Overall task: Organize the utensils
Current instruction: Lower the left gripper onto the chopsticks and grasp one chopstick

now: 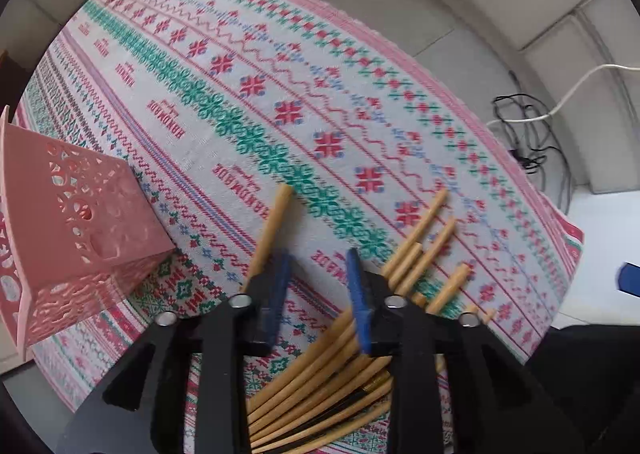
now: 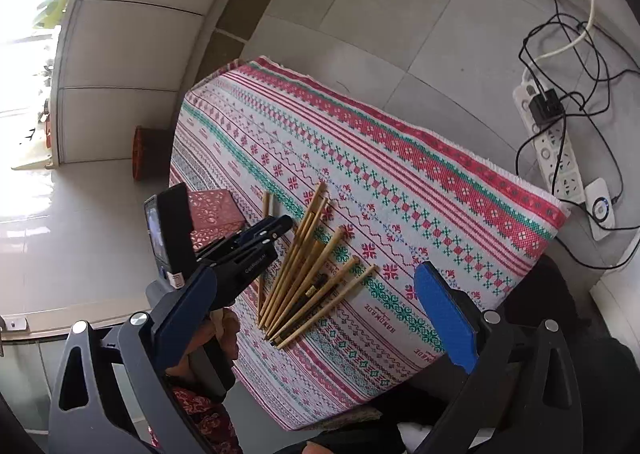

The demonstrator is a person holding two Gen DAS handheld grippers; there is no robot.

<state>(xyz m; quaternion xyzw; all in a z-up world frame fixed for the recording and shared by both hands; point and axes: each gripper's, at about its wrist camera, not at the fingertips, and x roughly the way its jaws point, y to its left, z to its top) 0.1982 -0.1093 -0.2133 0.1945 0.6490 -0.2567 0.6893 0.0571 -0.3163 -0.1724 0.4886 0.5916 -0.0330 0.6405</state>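
Several bamboo chopsticks [image 1: 416,254] lie fanned out on the patterned tablecloth [image 1: 240,101], with a dark one among them [image 2: 308,296]. One chopstick [image 1: 272,230] lies apart at the left. My left gripper [image 1: 318,286] is open, low over the pile, its blue pads on either side of bare cloth; it also shows in the right wrist view [image 2: 276,228]. A pink perforated holder [image 1: 76,221] stands to its left, also in the right wrist view [image 2: 214,215]. My right gripper [image 2: 316,318] is wide open, held high above the near edge of the table.
The tablecloth [image 2: 400,181] covers a small table on a tiled floor. A power strip [image 2: 556,149] with black cables and a white cable [image 1: 572,93] lies on the floor at the right. An orange stool [image 2: 148,155] stands beyond the table's far left.
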